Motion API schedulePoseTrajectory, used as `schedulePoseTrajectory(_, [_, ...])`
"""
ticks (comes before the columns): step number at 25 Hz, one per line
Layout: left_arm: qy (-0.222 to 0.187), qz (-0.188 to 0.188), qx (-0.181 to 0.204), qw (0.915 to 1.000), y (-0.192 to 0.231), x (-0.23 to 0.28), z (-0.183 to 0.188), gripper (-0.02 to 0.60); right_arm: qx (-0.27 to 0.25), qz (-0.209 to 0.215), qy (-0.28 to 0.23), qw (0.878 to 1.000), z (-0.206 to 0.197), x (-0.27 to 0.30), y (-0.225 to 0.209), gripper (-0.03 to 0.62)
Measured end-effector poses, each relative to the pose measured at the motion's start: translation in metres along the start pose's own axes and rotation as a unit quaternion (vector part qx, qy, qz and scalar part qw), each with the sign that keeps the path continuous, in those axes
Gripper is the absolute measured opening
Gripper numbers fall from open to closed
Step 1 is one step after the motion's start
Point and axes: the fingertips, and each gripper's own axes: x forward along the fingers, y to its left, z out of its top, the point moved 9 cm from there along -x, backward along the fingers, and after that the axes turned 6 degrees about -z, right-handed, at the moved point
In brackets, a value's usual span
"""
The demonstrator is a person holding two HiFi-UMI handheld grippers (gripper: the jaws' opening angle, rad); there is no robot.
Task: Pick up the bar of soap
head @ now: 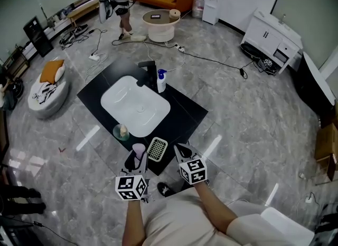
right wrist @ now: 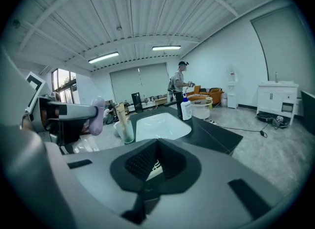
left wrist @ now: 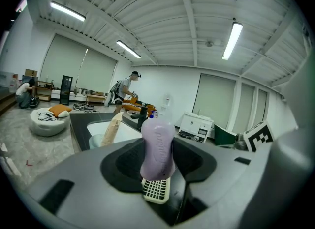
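Two grippers hang over the near edge of the black counter (head: 185,107) in the head view. The left gripper (head: 136,160) has the lilac bar of soap (head: 138,150) standing between its jaws, just beside the white slatted soap dish (head: 157,149). The right gripper (head: 182,151) sits on the dish's other side. A white sink (head: 113,94) and a green cup (head: 120,132) lie beyond.

From the left gripper view, the jaws are closed to the bar's width and press its lower half from both sides. The bar stands upright, and the dish shows below it; the soap looks to be off the dish. I judge the pick-up as good as made. To finish it well, I'd use steady, moderate pressure, since a smooth bar would likely squirt out under a hard squeeze. I'd also lift straight, without tilting.

From the right gripper view, that gripper's jaws are drawn together with nothing between them, and only a sliver of the dish shows past the notch. Off to its left the other gripper shows with the soap clamped in it.
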Motion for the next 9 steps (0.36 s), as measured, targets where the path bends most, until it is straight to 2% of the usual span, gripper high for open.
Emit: schedulePoseTrajectory(9, [0.005, 0.0, 0.0, 1.0, -0.0039, 0.004, 0.0007, 0.184, -0.005, 0.002, -0.001, 1.0, 0.0028, -0.0022, -0.0042, 0.005])
